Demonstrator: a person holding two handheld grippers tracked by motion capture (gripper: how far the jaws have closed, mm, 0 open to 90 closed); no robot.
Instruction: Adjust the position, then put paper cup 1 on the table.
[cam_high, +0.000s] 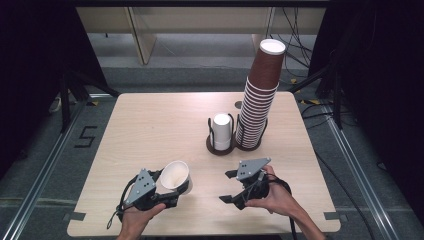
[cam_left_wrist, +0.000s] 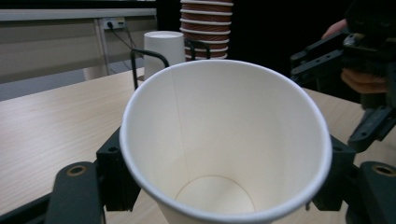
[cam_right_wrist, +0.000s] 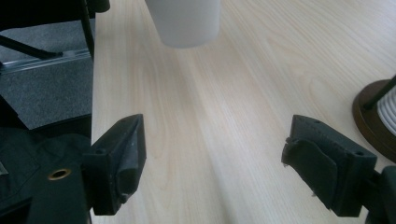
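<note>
My left gripper (cam_high: 170, 191) is shut on a white paper cup (cam_high: 176, 176) near the table's front left, with the cup's open mouth tilted up. In the left gripper view the empty cup (cam_left_wrist: 224, 140) sits between both jaws of the left gripper (cam_left_wrist: 226, 161). To its right, my right gripper (cam_high: 228, 186) is open with nothing between its jaws. In the right gripper view the right gripper (cam_right_wrist: 224, 163) has bare tabletop between its jaws, and the lower part of the white cup (cam_right_wrist: 184, 21) is at the top.
A tall leaning stack of brown cups (cam_high: 257, 100) and an upturned white cup (cam_high: 222, 131) stand in a dark wire holder (cam_high: 215, 146) at the table's (cam_high: 150, 125) centre right. The holder's round base (cam_right_wrist: 371, 116) is near the right jaw.
</note>
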